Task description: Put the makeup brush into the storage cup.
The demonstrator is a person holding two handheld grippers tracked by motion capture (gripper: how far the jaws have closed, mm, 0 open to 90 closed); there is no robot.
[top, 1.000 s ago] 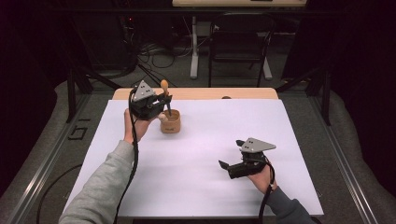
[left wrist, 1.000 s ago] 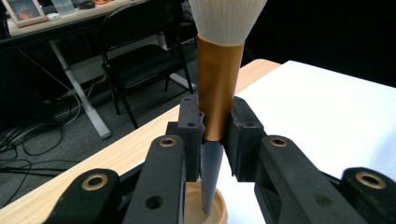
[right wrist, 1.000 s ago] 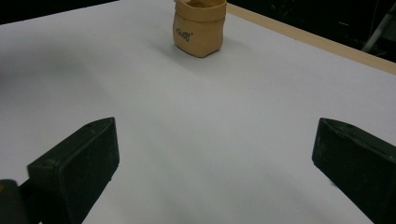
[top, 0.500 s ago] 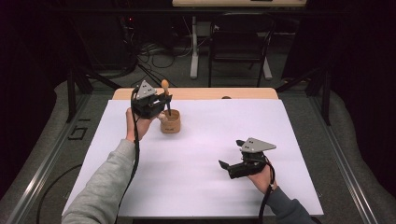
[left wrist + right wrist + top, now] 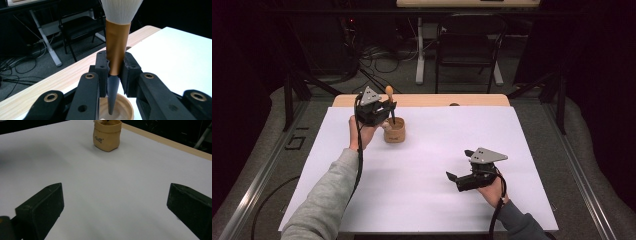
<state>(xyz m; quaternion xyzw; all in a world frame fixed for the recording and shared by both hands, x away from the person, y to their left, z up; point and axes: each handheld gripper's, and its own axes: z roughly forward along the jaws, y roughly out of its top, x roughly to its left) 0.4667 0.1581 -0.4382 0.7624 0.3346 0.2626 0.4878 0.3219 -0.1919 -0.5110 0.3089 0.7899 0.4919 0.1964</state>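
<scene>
Holding our left gripper (image 5: 113, 72) clamped on a makeup brush (image 5: 117, 47), handle tip inside the tan cup (image 5: 394, 131) | right gripper (image 5: 462, 180) wide apart, empty, above the bench (image 5: 437, 150).

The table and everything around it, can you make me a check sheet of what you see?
Surface: white sheet over a light wooden table.
Job's things: small tan wooden cup; makeup brush with white bristles, copper ferrule and black handle, handle tip in the cup.
Clutter: nothing seen.
Grippers: left gripper shut on the brush; right gripper open, low over the sheet.
Cables: black cable trails along the left sleeve; loose cables on the floor.
Surroundings: dark room, black chair.
</scene>
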